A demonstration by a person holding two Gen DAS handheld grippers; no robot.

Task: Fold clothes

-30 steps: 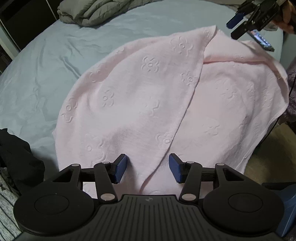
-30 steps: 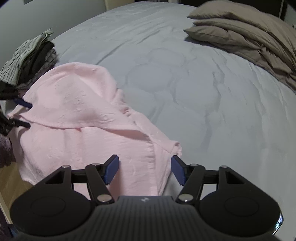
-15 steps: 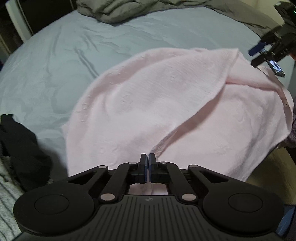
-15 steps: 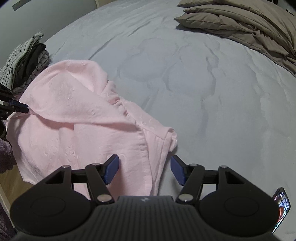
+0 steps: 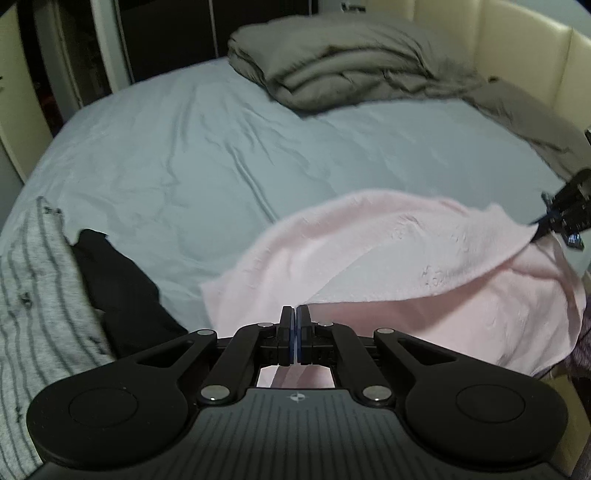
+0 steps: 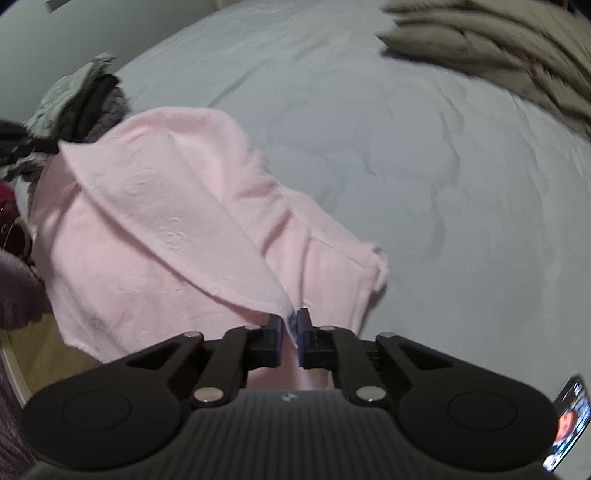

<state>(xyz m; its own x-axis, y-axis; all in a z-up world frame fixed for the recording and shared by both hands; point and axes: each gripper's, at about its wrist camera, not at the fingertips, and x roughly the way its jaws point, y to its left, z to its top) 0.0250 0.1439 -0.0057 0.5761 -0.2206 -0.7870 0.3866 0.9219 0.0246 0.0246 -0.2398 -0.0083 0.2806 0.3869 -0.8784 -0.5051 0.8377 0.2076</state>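
My left gripper clamps the pink towel at 6 o'clock | my right gripper just closed, pinching its corner | bed beneath

Pink embossed garment, half-lifted off bed

Dim room; pale blue bed sheet, grey-brown duvet bunched by cream padded headboard, dark wardrobe behind

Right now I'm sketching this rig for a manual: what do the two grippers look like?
Both the left gripper and right gripper look alike: matte black linkage arms with silver pivot rivets, two round discs, a ribbed black body bearing a small emblem, and blue pads inside the fingers.
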